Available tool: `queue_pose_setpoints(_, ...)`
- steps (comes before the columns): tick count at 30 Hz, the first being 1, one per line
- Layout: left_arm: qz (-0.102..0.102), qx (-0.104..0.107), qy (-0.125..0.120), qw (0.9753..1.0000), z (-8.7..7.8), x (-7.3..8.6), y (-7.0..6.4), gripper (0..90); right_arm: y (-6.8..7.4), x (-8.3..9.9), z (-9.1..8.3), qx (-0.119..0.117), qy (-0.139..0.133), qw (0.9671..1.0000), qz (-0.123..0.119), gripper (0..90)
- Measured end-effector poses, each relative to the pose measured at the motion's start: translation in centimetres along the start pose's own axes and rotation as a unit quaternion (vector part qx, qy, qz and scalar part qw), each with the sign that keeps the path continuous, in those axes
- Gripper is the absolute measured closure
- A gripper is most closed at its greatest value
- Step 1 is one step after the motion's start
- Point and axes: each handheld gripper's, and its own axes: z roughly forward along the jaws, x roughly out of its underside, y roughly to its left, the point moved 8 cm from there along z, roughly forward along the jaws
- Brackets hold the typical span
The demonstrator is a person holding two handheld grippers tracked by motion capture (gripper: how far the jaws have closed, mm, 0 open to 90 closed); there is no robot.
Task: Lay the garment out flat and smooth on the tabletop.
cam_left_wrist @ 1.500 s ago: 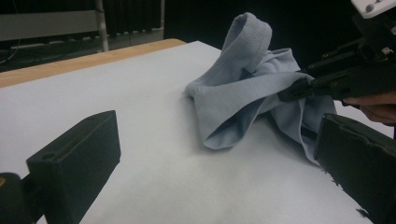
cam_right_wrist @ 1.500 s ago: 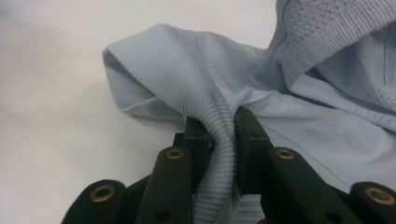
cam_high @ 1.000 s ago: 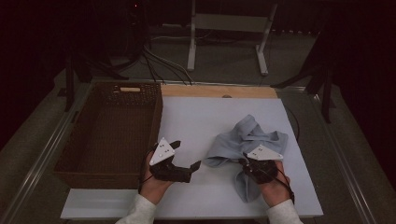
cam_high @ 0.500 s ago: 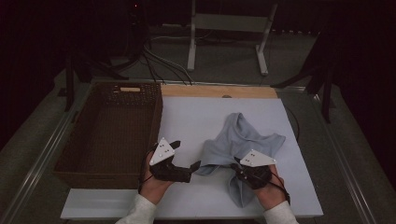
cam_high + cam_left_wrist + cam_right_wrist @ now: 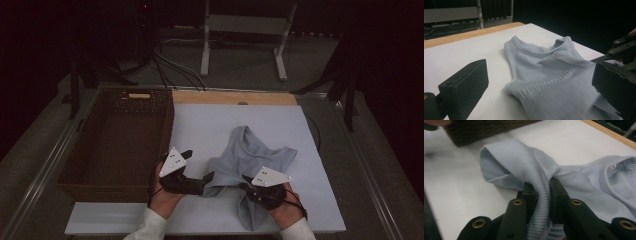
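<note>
The pale blue tank top (image 5: 250, 160) lies crumpled on the white board (image 5: 210, 125), toward five o'clock from its centre. The right gripper (image 5: 541, 192) has its jaws pinched on a ribbed fold of the fabric. The left gripper (image 5: 207, 178), at nine o'clock of the garment, holds its jaws wide apart around the hem's edge, gripping nothing. The wicker basket (image 5: 100, 182) sits further toward nine o'clock.
</note>
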Motion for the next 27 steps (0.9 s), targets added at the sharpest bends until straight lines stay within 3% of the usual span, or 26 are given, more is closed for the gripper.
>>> queue_pose_setpoints(4,0.000,0.000,0.000,1.0000,0.0,0.0,0.0,1.1,0.7,0.4,-0.1,-0.021,0.012,0.9996,-0.012,76.6)
queue_pose_setpoints(6,0.000,0.000,0.000,1.0000,0.0,0.0,0.0,1.1,0.7,0.6,-0.1,-0.019,0.015,0.9997,-0.009,76.6)
queue_pose_setpoints(7,0.000,-0.001,0.000,1.0000,0.0,0.0,0.0,1.1,0.7,0.7,-0.2,-0.030,0.009,0.9995,0.005,47.6)
queue_pose_setpoints(9,0.001,0.000,-0.001,1.0000,0.0,0.0,-0.1,1.1,0.6,0.4,-0.8,-0.027,-0.004,0.9996,0.008,35.2)
queue_pose_setpoints(12,0.002,0.000,0.002,1.0000,0.1,0.1,-0.1,1.1,0.3,0.0,-1.5,-0.027,-0.020,0.9993,0.016,32.1)
queue_pose_setpoints(13,0.000,0.000,0.002,1.0000,0.2,0.2,-0.1,1.1,-0.4,-0.2,-2.1,-0.008,-0.024,0.9994,0.022,24.7)
queue_pose_setpoints(17,0.003,0.002,0.004,1.0000,0.3,0.2,-0.3,1.1,-1.4,-0.1,-2.7,0.014,-0.026,0.9989,0.035,20.2)
queue_pose_setpoints(18,0.005,0.001,0.004,1.0000,0.4,0.1,-0.5,1.1,-2.2,-0.1,-3.2,0.021,-0.032,0.9980,0.051,19.6)
queue_pose_setpoints(23,0.004,-0.005,0.001,1.0000,0.2,0.0,-0.2,1.1,-2.7,-0.5,-4.3,0.017,-0.050,0.9971,0.055,19.4)
queue_pose_setpoints(27,0.004,-0.007,0.000,1.0000,0.2,0.0,-0.2,1.1,-4.1,-0.9,-5.5,0.046,-0.063,0.9948,0.064,19.6)
